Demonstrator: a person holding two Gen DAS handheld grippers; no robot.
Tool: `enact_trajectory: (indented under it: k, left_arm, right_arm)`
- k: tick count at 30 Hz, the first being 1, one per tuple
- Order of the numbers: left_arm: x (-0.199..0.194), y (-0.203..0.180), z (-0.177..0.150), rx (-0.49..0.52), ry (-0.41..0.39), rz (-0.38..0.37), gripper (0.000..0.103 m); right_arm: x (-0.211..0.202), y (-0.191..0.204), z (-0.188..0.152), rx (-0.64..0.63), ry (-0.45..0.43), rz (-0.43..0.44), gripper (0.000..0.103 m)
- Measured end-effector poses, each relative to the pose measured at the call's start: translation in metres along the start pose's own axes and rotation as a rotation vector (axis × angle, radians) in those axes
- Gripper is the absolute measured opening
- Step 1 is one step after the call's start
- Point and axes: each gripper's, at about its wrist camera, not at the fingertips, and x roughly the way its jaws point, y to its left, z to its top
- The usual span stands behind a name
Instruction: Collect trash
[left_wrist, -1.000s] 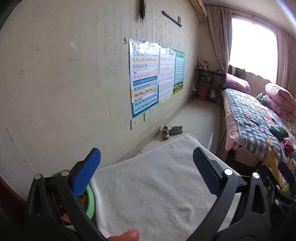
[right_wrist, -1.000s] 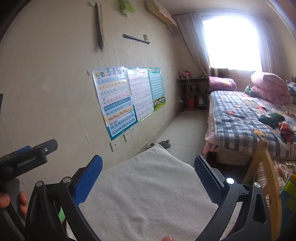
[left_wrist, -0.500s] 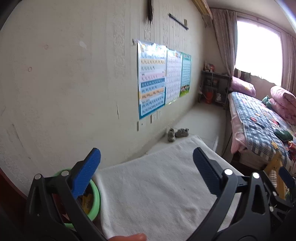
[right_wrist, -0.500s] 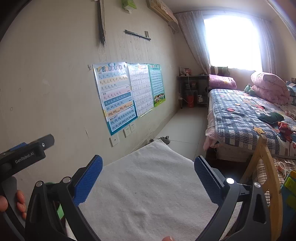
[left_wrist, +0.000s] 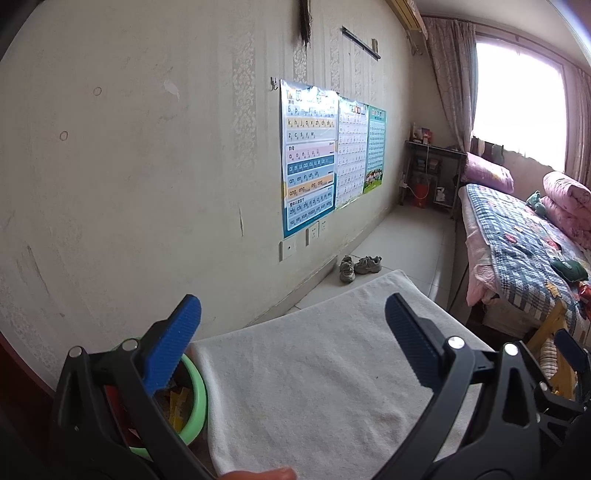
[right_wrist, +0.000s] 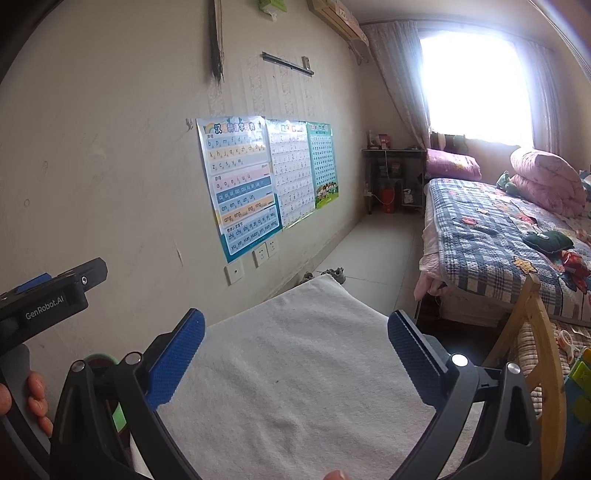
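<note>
Both cameras have drifted a little: in the left wrist view the posters (left_wrist: 317, 162) now sit nearer the centre of the frame than a second ago, and the green bowl (left_wrist: 195, 402) at lower left shows more of its rim. In the right wrist view the white towel (right_wrist: 295, 369) covering the worktop fills slightly more of the lower half.

Left tongs (left_wrist: 295, 343) stand wide apart with nothing between the blue pads, hovering over the towel (left_wrist: 314, 387). Right tongs (right_wrist: 295, 350) are likewise spread and hold nothing. At the left edge of the right wrist view, the body of the left tool appears, gripped by a hand (right_wrist: 35, 398).

Trash pieces (left_wrist: 177, 406), yellowish scraps, lie inside the green bowl, which sits just beside the towel's left edge and is partly hidden behind the left pad. In the right wrist view only a sliver of the bowl (right_wrist: 118, 417) shows at lower left.

A pair of shoes (left_wrist: 356, 266) rests on the floor by the wall, just past the far end of the towel. A bed (left_wrist: 517, 251) with a plaid quilt takes up the right side of the frame, with a bright window (right_wrist: 476, 77) at upper right.
</note>
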Motion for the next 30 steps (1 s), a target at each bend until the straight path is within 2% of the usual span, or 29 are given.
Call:
enact_trajectory:
  k: [18,24,27,30]
  left_arm:
    - [0.016,-0.001,-0.005,0.012,0.043,0.000,0.098]
    - [0.024,0.003,-0.011,0.005,0.085,-0.013,0.098]
    - [0.029,0.010,-0.020,-0.001,0.108,-0.010,0.098]
    - [0.032,0.018,-0.033,0.017,0.141,0.003,0.098]
  right_arm:
    - [0.016,0.002,-0.009,-0.014,0.057,0.002,0.096]
    - [0.038,-0.007,-0.028,-0.017,0.126,-0.005,0.096]
    - [0.065,-0.024,-0.051,-0.005,0.205,-0.034,0.096]
    - [0.101,-0.049,-0.075,-0.031,0.248,-0.142,0.096]
